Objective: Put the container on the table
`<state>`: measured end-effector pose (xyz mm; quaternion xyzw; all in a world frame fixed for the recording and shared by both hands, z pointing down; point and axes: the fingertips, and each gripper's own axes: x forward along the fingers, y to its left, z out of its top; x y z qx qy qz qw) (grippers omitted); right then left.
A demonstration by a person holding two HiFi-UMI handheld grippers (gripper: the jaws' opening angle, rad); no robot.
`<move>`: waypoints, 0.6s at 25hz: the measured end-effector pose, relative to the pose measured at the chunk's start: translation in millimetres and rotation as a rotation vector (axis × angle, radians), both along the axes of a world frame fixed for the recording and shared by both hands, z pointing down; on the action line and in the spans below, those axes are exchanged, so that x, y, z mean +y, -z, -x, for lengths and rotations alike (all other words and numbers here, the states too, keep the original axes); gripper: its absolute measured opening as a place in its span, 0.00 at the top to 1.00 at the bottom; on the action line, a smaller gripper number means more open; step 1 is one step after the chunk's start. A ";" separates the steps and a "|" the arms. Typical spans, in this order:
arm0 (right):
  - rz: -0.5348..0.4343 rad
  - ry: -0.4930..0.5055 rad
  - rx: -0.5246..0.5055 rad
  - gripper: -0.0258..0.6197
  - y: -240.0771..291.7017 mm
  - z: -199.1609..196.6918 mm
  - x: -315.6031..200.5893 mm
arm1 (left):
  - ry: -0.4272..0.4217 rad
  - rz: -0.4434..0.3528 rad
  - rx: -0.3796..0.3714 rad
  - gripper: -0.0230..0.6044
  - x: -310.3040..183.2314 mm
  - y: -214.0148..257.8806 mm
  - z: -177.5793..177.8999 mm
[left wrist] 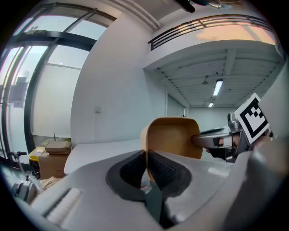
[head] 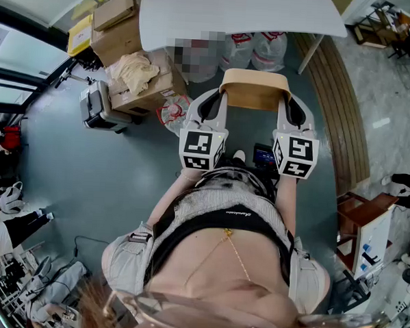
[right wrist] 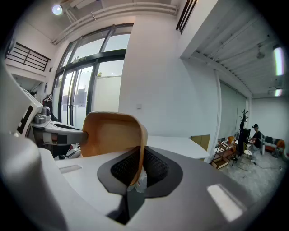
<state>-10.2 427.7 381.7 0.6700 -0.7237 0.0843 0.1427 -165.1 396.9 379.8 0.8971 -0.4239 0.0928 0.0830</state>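
A tan, rounded-rectangular plastic container (head: 254,89) is being held in the air. Its left wall is being pinched by the nearly closed left gripper (head: 209,112), and its right wall by the right gripper (head: 295,116). The white flat-topped table (head: 240,18) is lying straight ahead, beyond the container, equally near both grippers.

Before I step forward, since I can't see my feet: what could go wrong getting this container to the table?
1. The left hand-held gripper and the right hand-held gripper each pinch only a thin side wall of the container; a slip on either side could tip or drop it.
2. Boxes and bags crowd the floor by the table; they might trip you.
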 end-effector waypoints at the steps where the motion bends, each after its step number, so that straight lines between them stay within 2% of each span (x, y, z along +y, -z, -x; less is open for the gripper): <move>1: -0.001 0.000 -0.003 0.89 -0.6 -0.2 -0.4 | 0.000 0.000 0.001 0.93 -0.5 -0.7 -0.3; 15: -0.017 0.064 -0.025 0.87 -6.4 -15.8 8.7 | 0.051 -0.017 -0.005 0.94 11.6 -0.6 -15.7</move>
